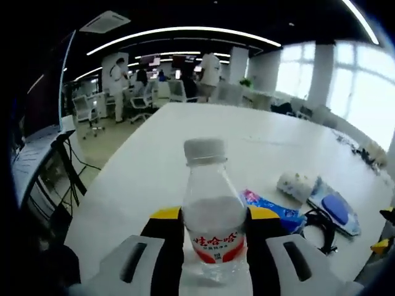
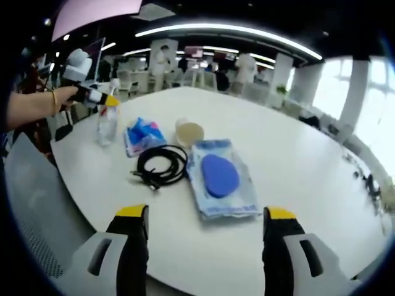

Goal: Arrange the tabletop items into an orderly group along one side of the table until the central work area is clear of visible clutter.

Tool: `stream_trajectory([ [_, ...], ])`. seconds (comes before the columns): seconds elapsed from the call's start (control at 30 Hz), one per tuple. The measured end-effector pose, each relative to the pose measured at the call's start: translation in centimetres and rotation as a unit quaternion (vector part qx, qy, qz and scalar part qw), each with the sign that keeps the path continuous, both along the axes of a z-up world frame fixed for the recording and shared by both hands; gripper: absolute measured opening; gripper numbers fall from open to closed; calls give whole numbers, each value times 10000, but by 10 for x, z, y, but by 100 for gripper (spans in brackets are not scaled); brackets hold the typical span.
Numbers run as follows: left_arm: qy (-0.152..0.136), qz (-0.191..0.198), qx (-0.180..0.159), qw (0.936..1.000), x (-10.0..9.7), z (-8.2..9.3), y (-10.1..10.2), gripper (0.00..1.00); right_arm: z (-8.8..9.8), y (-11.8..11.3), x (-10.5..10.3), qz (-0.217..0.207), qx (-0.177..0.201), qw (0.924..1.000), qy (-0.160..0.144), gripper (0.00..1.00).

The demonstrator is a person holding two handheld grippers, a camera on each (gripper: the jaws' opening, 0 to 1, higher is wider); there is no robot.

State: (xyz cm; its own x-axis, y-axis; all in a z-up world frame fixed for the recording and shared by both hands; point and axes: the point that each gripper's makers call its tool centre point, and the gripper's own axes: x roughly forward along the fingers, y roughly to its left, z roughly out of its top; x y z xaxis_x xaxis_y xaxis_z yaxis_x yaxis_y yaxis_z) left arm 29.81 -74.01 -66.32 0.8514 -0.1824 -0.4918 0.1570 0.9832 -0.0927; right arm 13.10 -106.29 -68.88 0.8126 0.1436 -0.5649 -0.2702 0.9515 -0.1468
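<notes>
A clear water bottle [image 1: 213,228] with a white cap and red label stands between my left gripper's [image 1: 214,213] yellow-tipped jaws, which press on both its sides. From the right gripper view, a hand holds that left gripper [image 2: 92,95] at the bottle [image 2: 106,123] near the table's left edge. Beside it lie a blue packet [image 2: 143,134], a pale roll [image 2: 189,131], a coiled black cable [image 2: 162,165] and a clear bag with a blue oval item [image 2: 220,176]. My right gripper [image 2: 207,214] hangs open above the near table edge, holding nothing.
The long white table [image 1: 247,135] stretches away bare beyond the items. Small dark things lie at its far right edge [image 2: 370,182]. Office chairs [image 1: 92,111] and standing people [image 1: 210,71] are past the far end. A desk with cables [image 1: 55,166] is on the left.
</notes>
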Motion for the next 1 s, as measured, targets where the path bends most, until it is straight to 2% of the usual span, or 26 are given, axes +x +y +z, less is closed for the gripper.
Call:
stream_trajectory([
  [0.13,-130,-60,211,9997,1,0,2,36,-1,0,-1,19,-36,10000,29,72],
  [0.33,-413,2,320,9986,-8,0,1,36,-2,0,-1,24,-59,10000,49,72],
  [0.43,-570,-96,508,9970,-13,0,-3,36,-1,1,0,53,-30,10000,38,72],
  [0.53,-619,-141,619,9961,-16,-1,-5,37,-2,2,-1,77,-42,10000,42,72],
  [0.63,-652,-135,671,9955,-19,-1,-5,37,4,6,1,122,90,9998,-88,72],
  [0.87,-802,-123,796,9935,-28,-3,-6,37,4,8,0,155,123,9998,-86,73],
  [1.0,-856,-64,800,9931,-26,-2,-5,38,4,8,1,163,141,9997,-94,73],
])
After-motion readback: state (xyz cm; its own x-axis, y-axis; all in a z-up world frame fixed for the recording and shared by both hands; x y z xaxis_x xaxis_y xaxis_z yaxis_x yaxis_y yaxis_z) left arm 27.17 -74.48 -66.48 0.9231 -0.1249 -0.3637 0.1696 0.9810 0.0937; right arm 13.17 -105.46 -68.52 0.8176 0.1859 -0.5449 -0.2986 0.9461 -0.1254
